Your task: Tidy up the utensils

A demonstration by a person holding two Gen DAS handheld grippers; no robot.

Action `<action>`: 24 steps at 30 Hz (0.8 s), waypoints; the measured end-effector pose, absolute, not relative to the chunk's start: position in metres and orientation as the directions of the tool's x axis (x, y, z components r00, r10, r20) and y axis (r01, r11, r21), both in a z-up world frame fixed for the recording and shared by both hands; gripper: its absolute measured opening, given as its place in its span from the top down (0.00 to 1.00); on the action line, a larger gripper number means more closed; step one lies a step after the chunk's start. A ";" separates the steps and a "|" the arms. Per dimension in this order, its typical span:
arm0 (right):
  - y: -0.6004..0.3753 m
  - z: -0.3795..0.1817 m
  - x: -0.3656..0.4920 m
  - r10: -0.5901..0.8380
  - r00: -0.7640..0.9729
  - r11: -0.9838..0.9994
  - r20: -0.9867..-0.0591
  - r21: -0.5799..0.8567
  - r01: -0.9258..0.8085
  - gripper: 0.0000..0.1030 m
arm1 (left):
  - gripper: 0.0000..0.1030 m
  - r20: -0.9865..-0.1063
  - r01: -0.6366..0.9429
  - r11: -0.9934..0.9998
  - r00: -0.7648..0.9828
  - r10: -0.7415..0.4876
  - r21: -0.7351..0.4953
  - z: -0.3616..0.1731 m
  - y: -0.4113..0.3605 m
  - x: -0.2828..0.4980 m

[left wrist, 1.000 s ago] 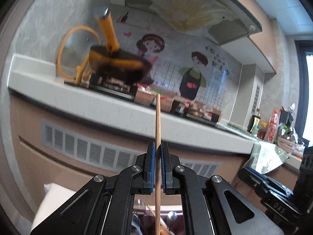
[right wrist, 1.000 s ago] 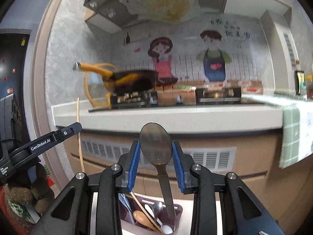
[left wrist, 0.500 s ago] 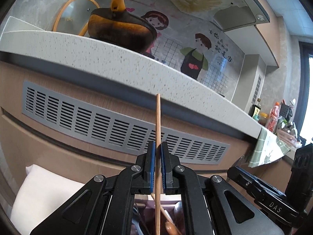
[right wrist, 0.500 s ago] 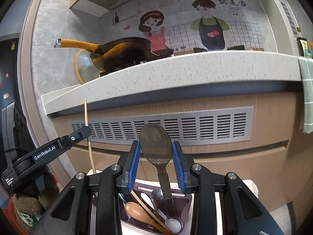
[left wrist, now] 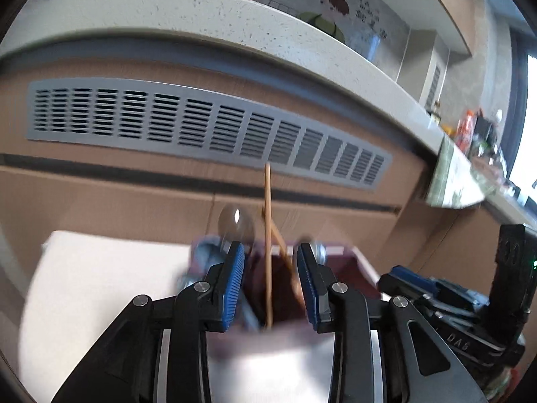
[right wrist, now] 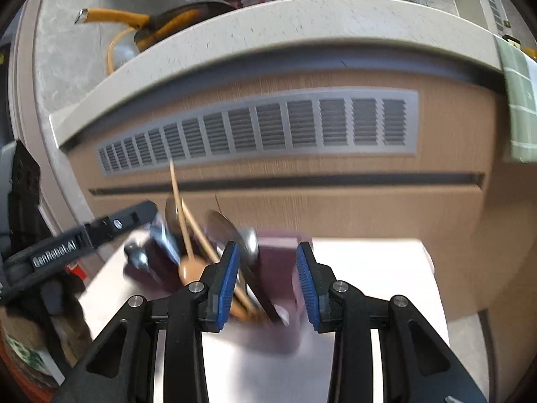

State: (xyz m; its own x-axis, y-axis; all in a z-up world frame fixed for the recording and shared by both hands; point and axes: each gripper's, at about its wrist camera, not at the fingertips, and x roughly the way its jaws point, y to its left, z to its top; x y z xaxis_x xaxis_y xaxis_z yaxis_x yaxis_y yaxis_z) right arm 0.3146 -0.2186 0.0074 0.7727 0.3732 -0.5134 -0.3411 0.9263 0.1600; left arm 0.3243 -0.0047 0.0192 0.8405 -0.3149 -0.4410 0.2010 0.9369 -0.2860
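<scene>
Left claw point(left wrist: 268, 282): jaws apart, gripping nothing. A chopstick point(left wrist: 267, 235) stands upright between them, touching neither pad, its lower end inside the holder point(left wrist: 352, 262). Right claw point(right wrist: 267, 280): jaws apart, gripping nothing. A metal spoon point(right wrist: 235, 231) leans in the holder point(right wrist: 278, 262), bowl up, just left of centre. A wooden spoon point(right wrist: 189, 268) and more chopsticks lie inside. The holder sits on the white worktop point(right wrist: 369, 268), below the grey vent point(right wrist: 268, 127). Both views are blurred.
</scene>
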 end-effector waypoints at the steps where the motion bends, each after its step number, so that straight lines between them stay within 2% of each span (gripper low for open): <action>1: -0.221 0.004 0.304 0.371 0.769 0.927 -0.521 0.161 -0.338 0.68 | 0.67 -0.454 0.189 0.946 0.841 -0.294 -0.262 0.019 -0.006 0.313; 6: -0.231 -0.003 0.244 0.377 0.743 0.926 -0.553 0.196 -0.324 0.61 | 0.67 -0.540 0.117 0.987 0.827 -0.157 -0.108 0.010 -0.014 0.237; 8: -0.230 -0.001 0.219 0.379 0.739 0.924 -0.556 0.188 -0.333 0.61 | 0.66 -0.556 0.086 0.993 0.823 -0.117 -0.082 0.007 -0.015 0.206; 15: -0.219 0.003 0.135 0.348 0.777 0.932 -0.525 0.104 -0.347 0.61 | 0.67 -0.568 0.031 0.999 0.822 -0.050 -0.043 0.003 -0.018 0.128; 24: -0.218 0.001 0.113 0.309 0.799 0.944 -0.516 0.068 -0.321 0.61 | 0.67 -0.558 0.025 0.998 0.828 -0.053 -0.057 0.013 -0.020 0.116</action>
